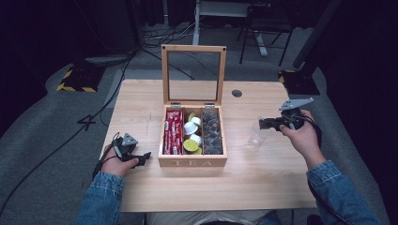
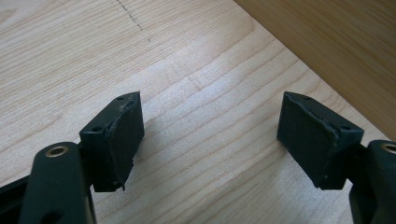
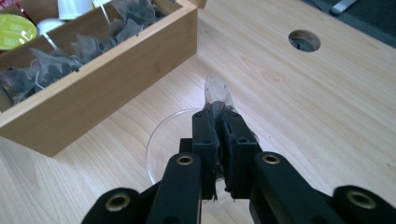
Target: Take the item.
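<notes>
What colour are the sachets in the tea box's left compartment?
Red sachets, clearest in the high view of the wooden tea box.

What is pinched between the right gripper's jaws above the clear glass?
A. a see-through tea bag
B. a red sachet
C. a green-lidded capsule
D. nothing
A: in the right gripper view, the right gripper is shut on a see-through tea bag whose tip sticks out past the pads, above the clear glass.

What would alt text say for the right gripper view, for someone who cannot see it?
The right gripper has its two black jaws shut on a translucent mesh tea bag, held above a clear glass cup on the pale wooden table. To the left stands an open wooden tea box with dark tea bags inside.
</notes>
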Tool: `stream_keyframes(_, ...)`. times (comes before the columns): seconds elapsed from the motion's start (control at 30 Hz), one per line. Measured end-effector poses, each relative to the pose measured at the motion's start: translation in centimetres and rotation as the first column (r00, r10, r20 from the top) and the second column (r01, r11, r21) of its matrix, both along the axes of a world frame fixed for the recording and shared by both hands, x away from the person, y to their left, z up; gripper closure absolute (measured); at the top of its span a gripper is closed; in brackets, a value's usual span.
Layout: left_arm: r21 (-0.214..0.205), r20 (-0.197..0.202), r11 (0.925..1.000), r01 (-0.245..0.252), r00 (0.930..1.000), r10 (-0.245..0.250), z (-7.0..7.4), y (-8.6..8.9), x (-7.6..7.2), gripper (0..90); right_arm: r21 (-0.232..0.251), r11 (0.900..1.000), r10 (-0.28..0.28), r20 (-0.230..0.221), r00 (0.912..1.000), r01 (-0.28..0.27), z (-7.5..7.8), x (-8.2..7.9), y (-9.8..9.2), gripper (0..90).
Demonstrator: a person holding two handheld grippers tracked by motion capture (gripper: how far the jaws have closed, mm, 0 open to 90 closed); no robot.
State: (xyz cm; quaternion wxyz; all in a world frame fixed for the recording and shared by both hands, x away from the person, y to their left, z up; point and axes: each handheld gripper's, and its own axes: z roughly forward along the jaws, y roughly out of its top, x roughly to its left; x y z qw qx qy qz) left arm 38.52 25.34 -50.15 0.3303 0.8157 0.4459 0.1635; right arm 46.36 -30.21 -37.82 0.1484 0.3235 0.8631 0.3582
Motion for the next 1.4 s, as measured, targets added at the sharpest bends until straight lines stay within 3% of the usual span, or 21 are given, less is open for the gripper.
stream_keyframes(0.27,-0.001,0.001,1.0,-0.001,1.0,0.001,0.0,0.0,0.0,23.2,-0.063,0.9977,0.025,-0.052,0.9983,-0.028,-1.2,0.1,0.8,85.1)
stream_keyframes(0.4,-0.001,0.003,1.0,-0.002,1.0,0.002,0.0,0.0,0.0,23.2,-0.07,0.997,0.027,-0.062,0.9977,-0.032,-1.5,0.2,1.0,84.3)
stream_keyframes(0.43,-0.001,0.003,1.0,-0.002,1.0,0.002,0.0,0.0,0.0,23.2,-0.067,0.9972,0.027,-0.073,0.997,-0.032,-1.5,0.2,1.0,80.4)
stream_keyframes(0.53,-0.001,0.004,1.0,-0.002,1.0,0.002,0.0,0.0,0.0,23.2,-0.027,0.9996,0.0,-0.088,0.9961,-0.002,-1.5,0.2,0.9,63.4)
stream_keyframes(0.7,-0.002,0.0,1.0,-0.003,1.0,0.003,0.0,0.0,0.1,23.2,0.006,0.9999,-0.009,-0.074,0.9972,0.01,-1.3,0.2,0.7,54.0)
stream_keyframes(0.93,-0.01,0.016,0.9999,-0.009,0.9998,0.009,-0.2,-0.1,0.5,22.7,0.045,0.9986,-0.025,-0.033,0.9991,0.027,-1.3,0.2,0.7,44.3)
stream_keyframes(1.1,-0.012,0.018,0.9999,-0.006,0.9998,0.006,-0.2,0.0,0.7,22.5,0.111,0.992,-0.06,0.004,0.9982,0.06,-1.0,0.3,0.8,36.8)
stream_keyframes(1.33,-0.012,0.016,0.9999,-0.005,0.9999,0.005,-0.2,-0.1,0.7,22.4,0.152,0.9861,-0.076,0.054,0.9956,0.067,0.1,0.4,1.0,34.6)
stream_keyframes(1.4,-0.012,0.018,0.9999,-0.008,0.9998,0.008,-0.2,-0.1,0.7,22.4,0.189,0.9798,-0.079,0.07,0.9944,0.065,0.8,0.5,1.3,34.2)
